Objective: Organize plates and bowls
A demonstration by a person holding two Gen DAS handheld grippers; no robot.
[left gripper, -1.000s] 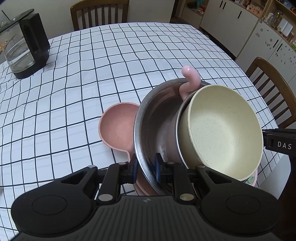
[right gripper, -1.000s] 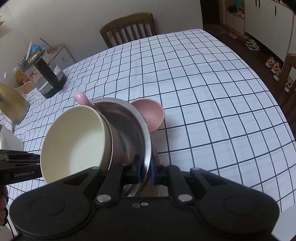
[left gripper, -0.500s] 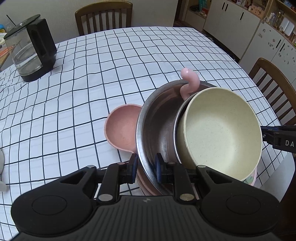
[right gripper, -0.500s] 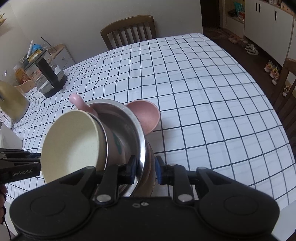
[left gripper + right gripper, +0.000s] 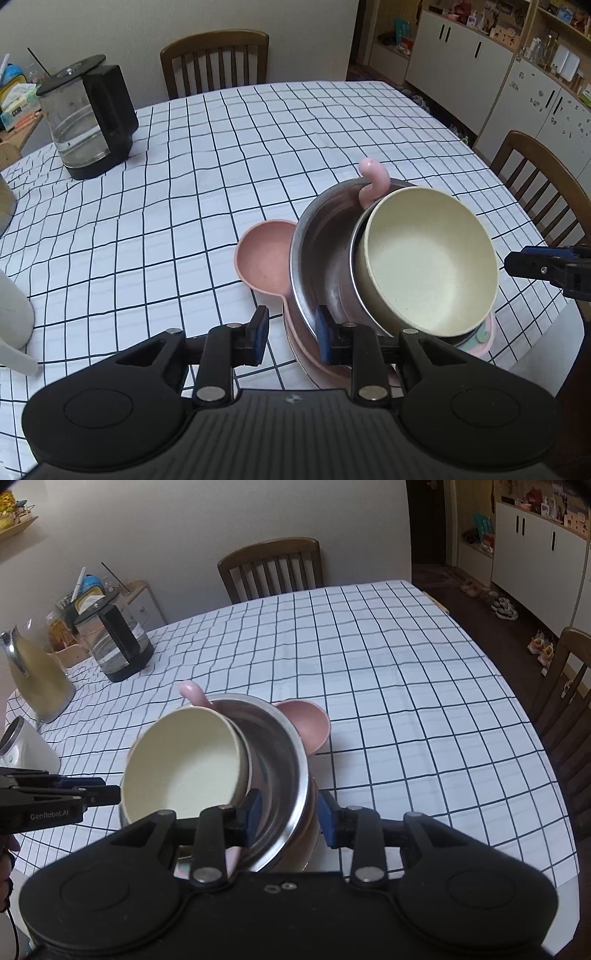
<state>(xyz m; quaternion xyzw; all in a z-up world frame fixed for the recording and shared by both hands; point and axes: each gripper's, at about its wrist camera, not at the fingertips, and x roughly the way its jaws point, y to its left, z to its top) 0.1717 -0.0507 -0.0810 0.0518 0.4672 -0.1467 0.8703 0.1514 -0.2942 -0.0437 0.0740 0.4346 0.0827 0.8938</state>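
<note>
Both the left gripper [image 5: 290, 338] and the right gripper [image 5: 287, 818] are opening off the steel bowl [image 5: 321, 254], probably free now, so next they back away from the stack.

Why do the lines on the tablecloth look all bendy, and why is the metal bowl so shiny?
Left wrist view: the fisheye lens curves the checked tablecloth lines, most near the edges; the steel bowl shows soft glare streaks inside. Right wrist view: same bending, the steel bowl's rim gleams, and the cream bowl looks evenly lit, no harsh shadow.
</note>
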